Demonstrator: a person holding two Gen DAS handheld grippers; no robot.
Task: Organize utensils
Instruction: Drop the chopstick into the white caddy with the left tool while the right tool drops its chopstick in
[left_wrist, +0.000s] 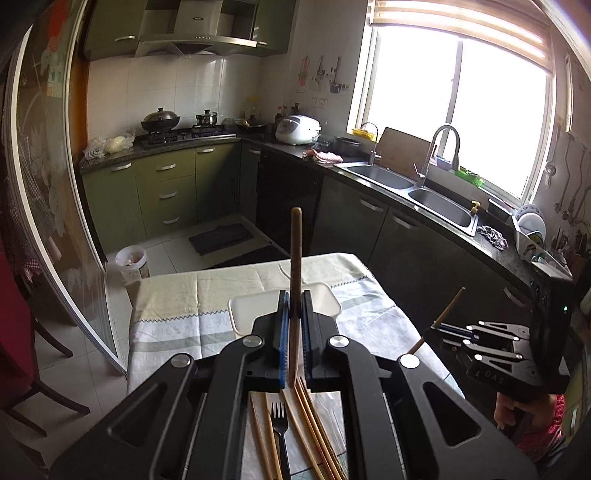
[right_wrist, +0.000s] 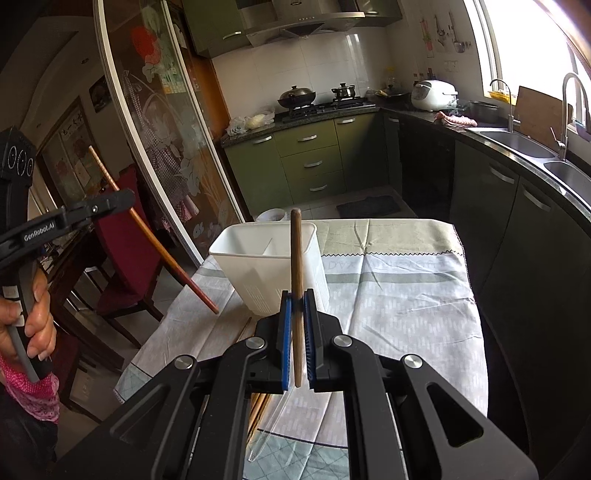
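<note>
My left gripper (left_wrist: 294, 306) is shut on a brown chopstick (left_wrist: 295, 251) that points up past its jaws. My right gripper (right_wrist: 298, 301) is shut on another brown chopstick (right_wrist: 296, 254), also upright. Each gripper shows in the other's view: the right one (left_wrist: 439, 330) at right, the left one (right_wrist: 125, 197) at left with its reddish chopstick (right_wrist: 162, 251) slanting down. A white divided utensil holder (right_wrist: 258, 254) stands on the table just beyond the right gripper; its rim (left_wrist: 251, 302) shows behind the left jaws. Several wooden chopsticks (left_wrist: 314, 424) and a black fork (left_wrist: 279, 424) lie on the cloth below the left gripper.
The table (right_wrist: 399, 295) carries a pale patterned cloth. A clear plastic utensil (right_wrist: 271, 428) lies near its front edge. Dark chairs (right_wrist: 122, 266) stand left of the table. Kitchen counters with a double sink (left_wrist: 413, 184) run along the right. A small bin (left_wrist: 131, 262) stands beyond the table.
</note>
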